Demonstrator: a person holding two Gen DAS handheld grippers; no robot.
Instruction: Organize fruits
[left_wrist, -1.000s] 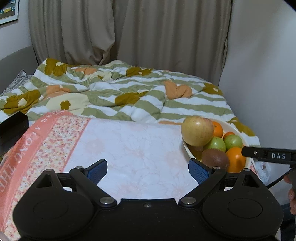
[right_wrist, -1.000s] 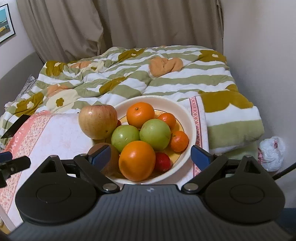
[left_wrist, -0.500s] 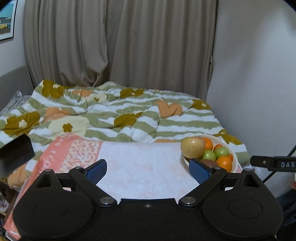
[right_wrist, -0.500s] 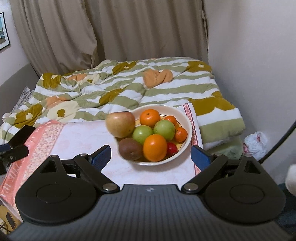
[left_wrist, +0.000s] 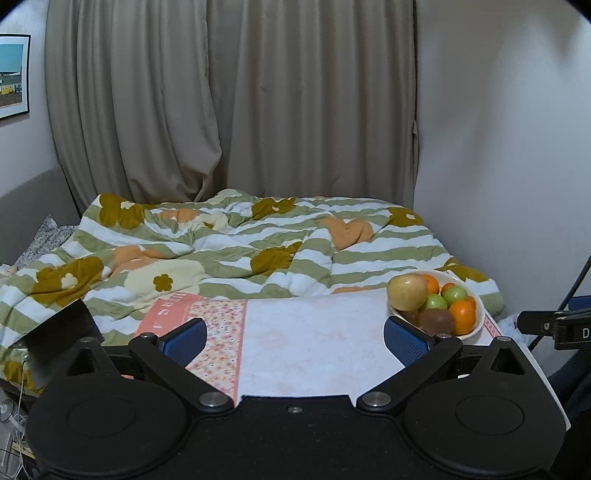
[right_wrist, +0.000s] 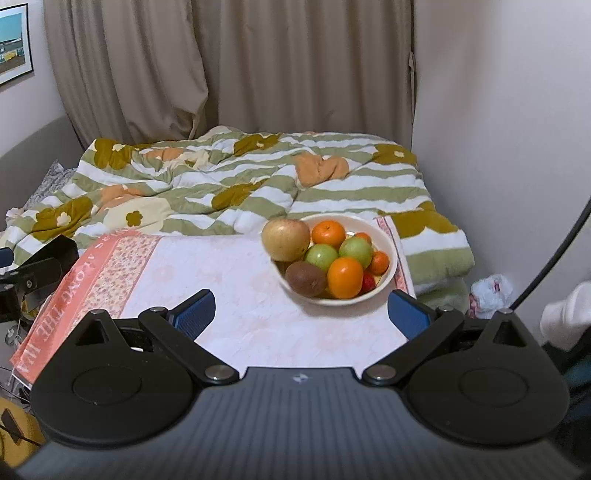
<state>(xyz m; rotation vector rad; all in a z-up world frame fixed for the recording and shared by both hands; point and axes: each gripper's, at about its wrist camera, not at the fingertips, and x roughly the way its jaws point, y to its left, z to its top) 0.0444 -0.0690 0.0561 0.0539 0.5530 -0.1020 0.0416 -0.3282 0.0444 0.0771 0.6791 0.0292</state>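
Both grippers have drawn back and up from the cream bowl (right_wrist: 386, 242), which showed large and close a second ago and now sits smaller, at the far right end of the cloth-covered table (right_wrist: 236, 291). Piled in the bowl are a big yellow-red apple (right_wrist: 285, 239) leaning over its left rim, a brown kiwi (right_wrist: 306, 279) at the front, two green fruits (right_wrist: 321, 257), two oranges (right_wrist: 344, 277), smaller tangerines (right_wrist: 379, 261) on the right and a red fruit (right_wrist: 368, 283) low at the front. The right gripper (right_wrist: 299, 314) hangs above the table's near edge, jaws spread wide with nothing between them. The left gripper (left_wrist: 294, 338) is off to the left over the pale cloth, its jaws opening, also empty; the bowl lies just past its right finger. Behind the table a green-striped flowered duvet (right_wrist: 258, 184) covers the bed, with beige curtains (right_wrist: 221, 66) beyond and a crumpled plastic bag (right_wrist: 489, 291) on the floor at right.
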